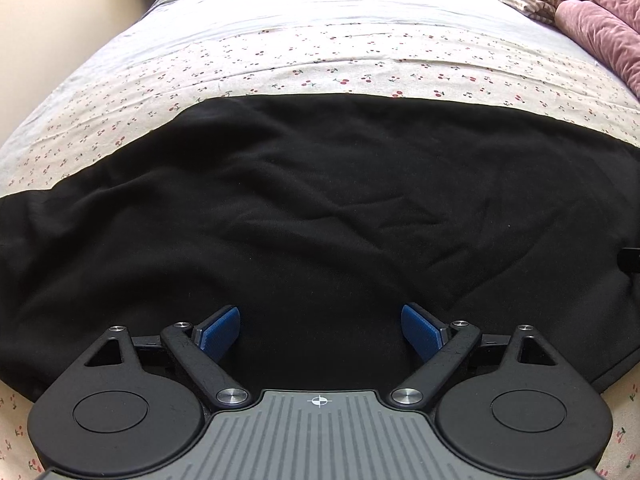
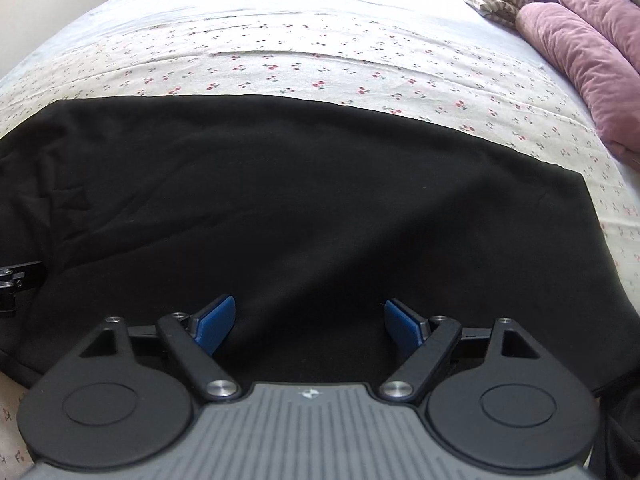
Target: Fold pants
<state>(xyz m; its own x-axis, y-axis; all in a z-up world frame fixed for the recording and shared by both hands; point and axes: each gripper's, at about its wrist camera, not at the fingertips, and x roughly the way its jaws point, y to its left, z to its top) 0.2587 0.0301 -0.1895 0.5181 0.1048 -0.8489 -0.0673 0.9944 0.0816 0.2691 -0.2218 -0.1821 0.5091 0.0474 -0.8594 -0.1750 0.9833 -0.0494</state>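
Black pants (image 1: 320, 200) lie flat and wrinkled across a cherry-print bedsheet (image 1: 320, 60), stretching from the left edge to the right edge of the left wrist view. My left gripper (image 1: 320, 330) hovers over the near part of the cloth, its blue pads (image 1: 222, 332) spread wide with nothing pinched between them. In the right wrist view the same pants (image 2: 300, 200) end in a straight edge at the right. Over their near edge my right gripper (image 2: 309, 324) stands open, blue pads (image 2: 214, 326) apart. A corner of the other gripper (image 2: 20, 280) shows at the far left.
Pink quilted bedding (image 1: 600, 28) and a striped cloth (image 1: 528, 0) are piled at the far right corner of the bed; they appear again as pink bedding (image 2: 588, 48) in the right wrist view. Curtains hang behind the bed. A pale wall is at the left.
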